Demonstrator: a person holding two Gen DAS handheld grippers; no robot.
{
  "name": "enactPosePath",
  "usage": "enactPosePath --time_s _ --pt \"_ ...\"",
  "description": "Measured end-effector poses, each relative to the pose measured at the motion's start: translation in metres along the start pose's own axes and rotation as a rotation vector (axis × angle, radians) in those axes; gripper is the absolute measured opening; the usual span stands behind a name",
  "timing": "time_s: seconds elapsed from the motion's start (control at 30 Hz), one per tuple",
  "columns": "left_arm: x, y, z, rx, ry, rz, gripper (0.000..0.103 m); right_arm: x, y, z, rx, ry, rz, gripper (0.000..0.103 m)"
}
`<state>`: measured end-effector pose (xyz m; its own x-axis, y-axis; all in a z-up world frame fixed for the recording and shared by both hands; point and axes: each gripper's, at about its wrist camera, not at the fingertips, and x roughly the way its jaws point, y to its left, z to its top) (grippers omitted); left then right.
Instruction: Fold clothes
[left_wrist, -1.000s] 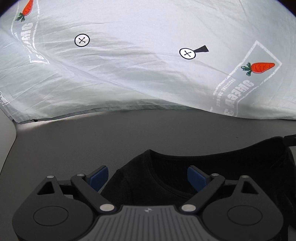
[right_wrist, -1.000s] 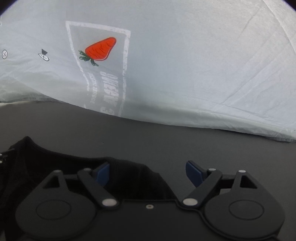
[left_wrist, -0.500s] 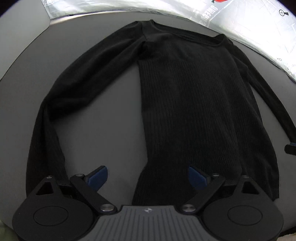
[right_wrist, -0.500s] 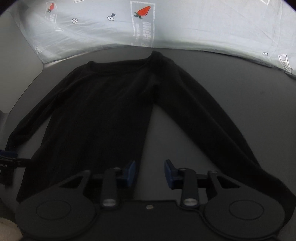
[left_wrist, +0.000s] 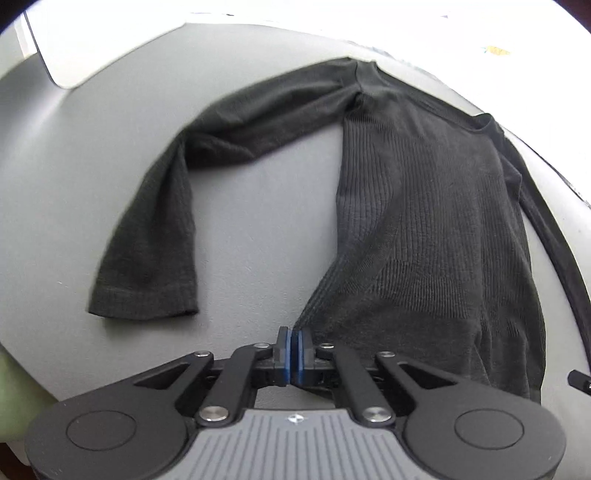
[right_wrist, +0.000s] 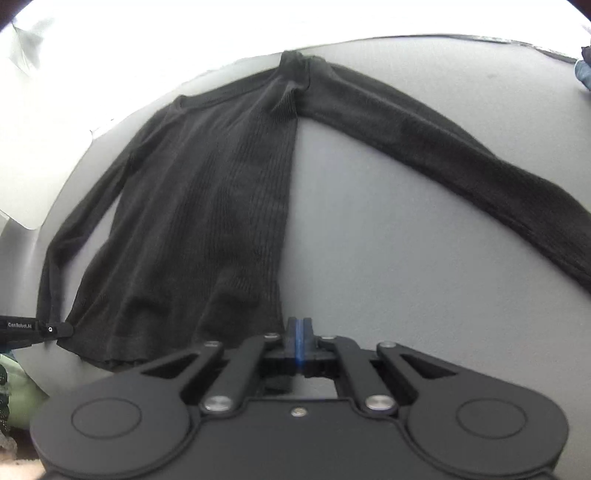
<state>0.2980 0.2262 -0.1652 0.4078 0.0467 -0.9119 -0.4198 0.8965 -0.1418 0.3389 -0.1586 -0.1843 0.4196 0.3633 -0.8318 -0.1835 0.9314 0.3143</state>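
A black ribbed long-sleeved sweater (left_wrist: 424, 206) lies flat on the grey table (left_wrist: 258, 221), collar at the far end and sleeves spread to both sides. My left gripper (left_wrist: 294, 332) is shut on the near left corner of the hem. In the right wrist view its tip (right_wrist: 55, 329) touches that same corner. My right gripper (right_wrist: 298, 325) is shut just right of the hem's other corner on the sweater (right_wrist: 207, 206). No fabric shows between its pads. In the left wrist view its tip (left_wrist: 580, 380) stands a little apart from the cloth.
A white sheet (left_wrist: 110, 33) covers the far side, washed out by the light. Something pale green (left_wrist: 14, 398) lies below the table's near left edge. The right sleeve (right_wrist: 461, 166) stretches far out to the right. Bare grey table (right_wrist: 388, 240) lies between sleeve and body.
Both grippers drew back from the collar end to the hem end, and the carrot-print sheet receded. Both jaws went from wide open to shut, the left one on the hem corner.
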Motion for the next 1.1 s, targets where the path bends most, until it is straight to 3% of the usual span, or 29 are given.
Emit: enactPosePath --time_s 0.07,0.2,0.27,0.3,0.37,0.53,0.6,0.67,0.73,0.8,0.83,0.87,0.9,0.93,0.97,1.1 --pt "-0.003 0.002 -0.005 0.0 -0.01 -0.001 0.004 0.0 -0.004 -0.001 0.009 0.001 -0.001 0.0" --pt "0.008 0.0 -0.013 -0.02 0.009 0.022 0.004 0.03 0.0 -0.01 0.0 0.082 0.038 0.021" --pt "0.011 -0.001 -0.01 -0.013 0.012 0.032 0.004 0.036 0.007 -0.018 -0.012 0.073 0.026 0.034" --pt "0.011 -0.001 -0.009 -0.011 0.01 0.036 0.004 0.039 0.011 -0.019 -0.019 0.058 0.017 0.032" --pt "0.009 0.0 -0.007 0.003 0.008 0.034 0.004 0.039 0.017 -0.019 -0.04 0.028 0.033 0.001" --pt "-0.017 0.005 -0.001 0.058 -0.042 0.059 0.004 0.005 0.02 -0.013 -0.056 -0.024 -0.007 0.002" --pt "-0.02 0.007 -0.001 0.07 -0.033 0.075 0.004 -0.013 0.011 -0.01 -0.029 -0.04 0.0 0.002" --pt "-0.007 0.009 -0.002 0.07 -0.003 0.097 0.006 -0.014 0.003 -0.011 -0.039 -0.002 0.0 0.002" --pt "0.01 0.006 -0.004 0.088 0.055 0.133 0.01 0.001 -0.002 -0.014 -0.024 0.043 -0.034 0.004" --pt "0.014 0.002 -0.006 0.122 0.082 0.149 0.015 0.002 -0.014 -0.015 0.037 0.028 -0.079 0.008" --pt "0.01 -0.001 -0.007 0.132 0.065 0.138 0.019 -0.005 -0.025 -0.015 0.098 -0.006 -0.082 0.017" --pt "0.005 -0.003 -0.009 0.142 0.048 0.127 0.029 -0.013 -0.037 -0.014 0.168 -0.055 -0.091 0.025" --pt "0.0 -0.005 -0.01 0.147 0.025 0.117 0.043 -0.023 -0.05 -0.014 0.23 -0.117 -0.113 0.042" --pt "-0.004 -0.007 -0.012 0.149 0.01 0.115 0.048 -0.031 -0.064 -0.014 0.269 -0.173 -0.169 0.049" --pt "-0.005 -0.011 -0.013 0.151 0.005 0.122 0.054 -0.039 -0.077 -0.014 0.304 -0.228 -0.231 0.049" --pt "-0.006 -0.026 -0.015 0.157 0.028 0.141 0.054 -0.046 -0.133 -0.005 0.396 -0.296 -0.5 0.049"
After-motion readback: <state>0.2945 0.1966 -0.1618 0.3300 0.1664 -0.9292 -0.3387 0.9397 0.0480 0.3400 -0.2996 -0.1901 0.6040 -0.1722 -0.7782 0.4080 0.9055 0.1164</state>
